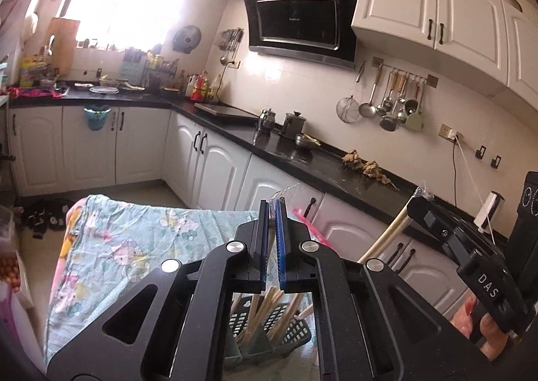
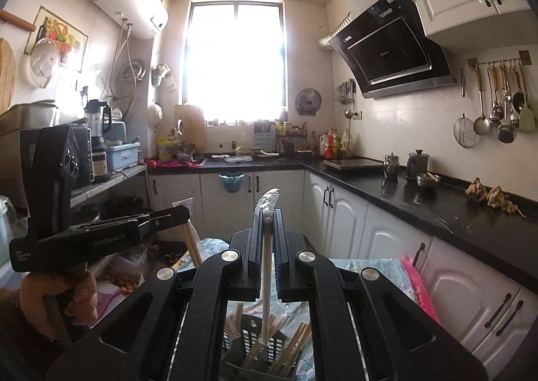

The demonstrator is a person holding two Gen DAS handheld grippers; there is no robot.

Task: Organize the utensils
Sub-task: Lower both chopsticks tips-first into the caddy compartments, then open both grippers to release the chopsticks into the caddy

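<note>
Glossy black countertop (image 2: 437, 199); slender wooden chopstick (image 2: 266, 280)

Utensil basket (image 2: 265, 347) sits right below both claws, crowded w/ upright chopsticks (image 2: 296, 340); gaps between them tight. Left claw (image 2: 181, 213) close beside right claw (image 2: 268, 213). Open air above clothed desk (image 1: 134, 240); cabinets (image 1: 215, 162) beyond.

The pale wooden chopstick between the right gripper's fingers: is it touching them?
Touching. The right wrist view shows the right gripper clamped on the pale wooden chopstick.
</note>
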